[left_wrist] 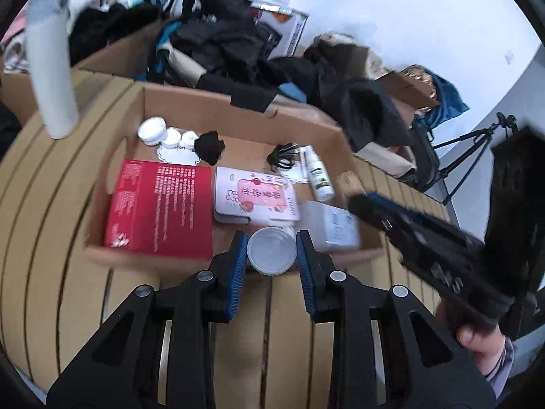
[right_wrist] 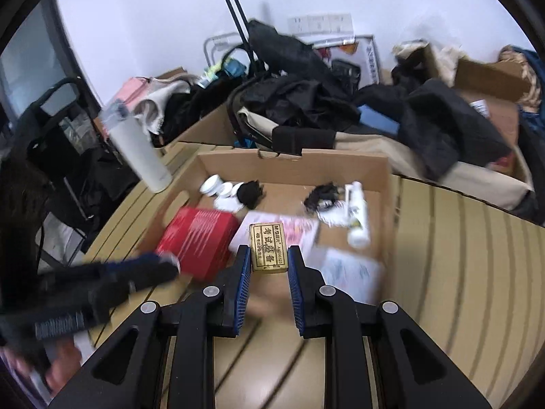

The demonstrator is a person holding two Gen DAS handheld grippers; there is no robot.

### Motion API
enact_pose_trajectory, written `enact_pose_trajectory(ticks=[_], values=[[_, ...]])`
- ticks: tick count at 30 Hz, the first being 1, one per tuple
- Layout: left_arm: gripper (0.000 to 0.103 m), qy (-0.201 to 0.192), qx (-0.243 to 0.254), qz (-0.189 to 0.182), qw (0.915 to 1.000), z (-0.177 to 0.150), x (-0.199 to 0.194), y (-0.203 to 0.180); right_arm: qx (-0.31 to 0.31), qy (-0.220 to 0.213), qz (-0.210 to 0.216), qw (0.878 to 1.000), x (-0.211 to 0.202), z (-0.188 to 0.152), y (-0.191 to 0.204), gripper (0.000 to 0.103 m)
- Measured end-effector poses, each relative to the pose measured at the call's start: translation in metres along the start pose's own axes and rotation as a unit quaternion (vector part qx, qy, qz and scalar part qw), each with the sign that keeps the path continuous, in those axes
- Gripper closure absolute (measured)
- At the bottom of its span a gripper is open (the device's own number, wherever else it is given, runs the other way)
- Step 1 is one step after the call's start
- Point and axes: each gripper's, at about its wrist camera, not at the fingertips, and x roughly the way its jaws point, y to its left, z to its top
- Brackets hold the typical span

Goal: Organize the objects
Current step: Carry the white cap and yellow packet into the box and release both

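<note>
Over the near wall of the cardboard box on the slatted bench, left wrist view: left claw is clamped on a round white lid-like container. Red box, pink booklet & spray bottle already lie inside. Best to lower into the bare gap by the near wall, then let go low.

Right wrist view: right claw grips a small gold tin above the box's near side. Set it flat beside the booklet w/o knocking the bottle; keep clear of the other claw, which sits close at left.
</note>
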Motion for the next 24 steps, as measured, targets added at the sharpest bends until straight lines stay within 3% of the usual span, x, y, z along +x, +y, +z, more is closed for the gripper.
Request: enact_pose_trajectory(ticks=[5, 7, 8, 10, 11, 12, 18, 24], values=[[0.075, 0.024, -0.018, 0.000, 0.9996, 0.008, 0.038, 0.017, 0.020, 0.032, 0.000, 0.999, 0.077, 0.031, -0.012, 0.079], [0.052, 0.018, -0.029, 0.003, 0.9994, 0.012, 0.045, 0.026, 0.022, 0.038, 0.003, 0.999, 0.100, 0.039, -0.013, 0.079], [0.045, 0.010, -0.037, 0.005, 0.9993, 0.014, 0.046, 0.030, 0.019, 0.043, 0.000, 0.999, 0.108, 0.041, -0.012, 0.075], [0.044, 0.003, -0.041, 0.001, 0.9992, 0.018, 0.046, 0.034, 0.019, 0.045, -0.002, 0.999, 0.119, 0.041, -0.011, 0.058], [0.043, 0.001, -0.039, -0.004, 0.9992, 0.019, 0.045, 0.035, 0.021, 0.043, 0.002, 0.999, 0.120, 0.039, -0.011, 0.041], [0.041, -0.001, -0.038, -0.003, 0.9993, 0.020, 0.044, 0.035, 0.026, 0.040, 0.009, 0.999, 0.119, 0.038, -0.012, 0.034], [0.036, -0.008, -0.039, 0.005, 0.9992, 0.021, 0.032, 0.031, 0.042, 0.006, 0.007, 0.999, 0.089, 0.044, -0.022, 0.032], [0.015, -0.045, -0.038, 0.032, 0.9977, 0.022, -0.020, 0.023, 0.029, -0.008, -0.024, 0.999, 0.036, 0.047, -0.017, 0.032]])
